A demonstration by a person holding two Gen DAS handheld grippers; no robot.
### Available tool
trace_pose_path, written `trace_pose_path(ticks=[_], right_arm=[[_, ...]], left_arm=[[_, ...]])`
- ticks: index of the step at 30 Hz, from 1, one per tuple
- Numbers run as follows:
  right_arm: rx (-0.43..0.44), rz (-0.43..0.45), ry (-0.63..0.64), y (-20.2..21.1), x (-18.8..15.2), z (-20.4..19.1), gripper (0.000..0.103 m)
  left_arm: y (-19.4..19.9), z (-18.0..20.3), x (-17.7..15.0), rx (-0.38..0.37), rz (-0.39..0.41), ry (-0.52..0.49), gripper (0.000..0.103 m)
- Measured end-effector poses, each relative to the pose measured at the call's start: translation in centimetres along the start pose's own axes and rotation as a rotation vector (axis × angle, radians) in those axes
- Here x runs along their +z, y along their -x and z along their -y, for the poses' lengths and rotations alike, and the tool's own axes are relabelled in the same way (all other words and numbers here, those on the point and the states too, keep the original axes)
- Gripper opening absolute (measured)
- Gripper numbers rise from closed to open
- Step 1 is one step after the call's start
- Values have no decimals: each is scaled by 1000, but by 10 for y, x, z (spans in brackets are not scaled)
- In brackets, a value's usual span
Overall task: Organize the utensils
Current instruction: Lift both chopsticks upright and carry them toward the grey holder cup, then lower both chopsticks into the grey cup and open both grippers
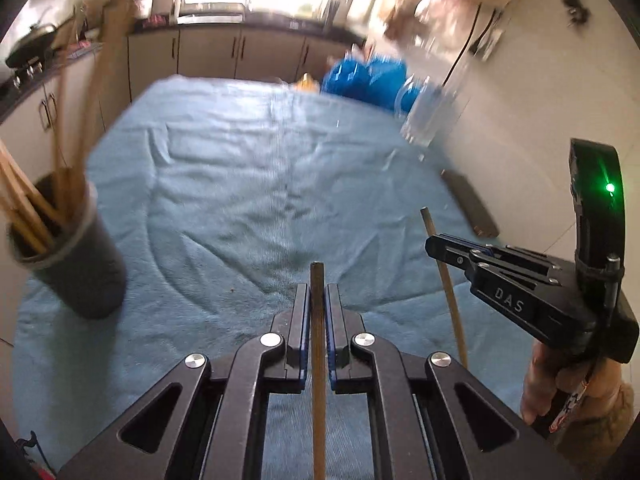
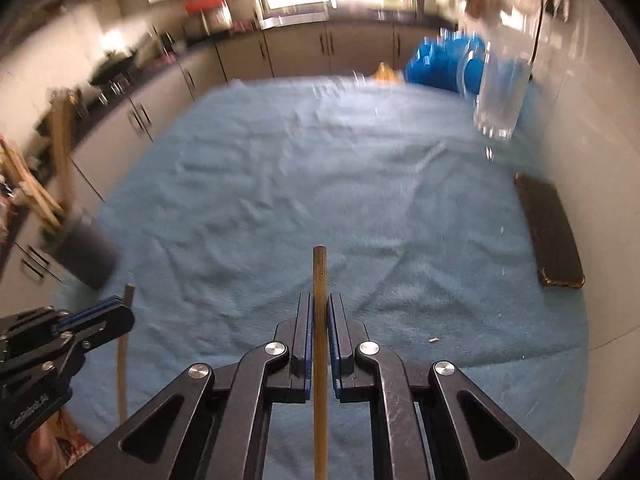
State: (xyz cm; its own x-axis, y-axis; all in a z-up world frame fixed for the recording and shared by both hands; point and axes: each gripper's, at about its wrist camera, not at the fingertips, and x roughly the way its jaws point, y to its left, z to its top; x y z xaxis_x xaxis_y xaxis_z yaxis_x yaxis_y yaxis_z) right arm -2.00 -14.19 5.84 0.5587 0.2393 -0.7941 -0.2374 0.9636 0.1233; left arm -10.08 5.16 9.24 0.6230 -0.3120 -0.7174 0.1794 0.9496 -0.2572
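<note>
My left gripper [image 1: 318, 294] is shut on a thin wooden stick [image 1: 319, 360] that runs back between the jaws, its end poking past the tips. My right gripper [image 2: 319, 304] is shut on a second wooden stick [image 2: 320, 360], held the same way. Each gripper shows in the other view: the right one [image 1: 434, 246] with its stick [image 1: 452, 300], the left one [image 2: 124, 312] with its stick [image 2: 122, 368]. A dark grey cup [image 1: 80, 272] holding several wooden utensils [image 1: 24, 208] stands at the left on the blue cloth [image 1: 260, 184]; it also shows in the right wrist view [image 2: 86, 256].
A clear glass [image 2: 498, 96] stands at the far right of the cloth, with blue bags [image 2: 440, 60] behind it. A dark flat case [image 2: 550, 232] lies at the right edge by the white wall. Kitchen cabinets [image 1: 208, 52] run along the back and left.
</note>
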Motion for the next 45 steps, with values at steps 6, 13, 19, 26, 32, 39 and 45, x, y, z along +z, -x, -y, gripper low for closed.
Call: trace_pose_path(ticks=[6, 13, 19, 26, 32, 39, 45], right_arm=[[42, 168, -4, 49, -19, -16, 7], [79, 277, -2, 73, -33, -32, 7], [104, 355, 6, 92, -34, -47, 7], [154, 432, 1, 109, -24, -66, 7], [185, 485, 14, 110, -8, -93, 7], [244, 549, 16, 108, 21, -127, 8], [319, 592, 0, 103, 57, -166, 8]], left_arm=[[39, 1, -12, 4, 121, 7, 6], [90, -3, -22, 2, 247, 6, 6], [126, -14, -23, 11, 345, 37, 6], [173, -37, -22, 18, 458, 94, 6], [203, -61, -20, 29, 531, 139, 7], [243, -85, -6, 67, 630, 134, 7], [260, -106, 26, 114, 684, 137, 7]])
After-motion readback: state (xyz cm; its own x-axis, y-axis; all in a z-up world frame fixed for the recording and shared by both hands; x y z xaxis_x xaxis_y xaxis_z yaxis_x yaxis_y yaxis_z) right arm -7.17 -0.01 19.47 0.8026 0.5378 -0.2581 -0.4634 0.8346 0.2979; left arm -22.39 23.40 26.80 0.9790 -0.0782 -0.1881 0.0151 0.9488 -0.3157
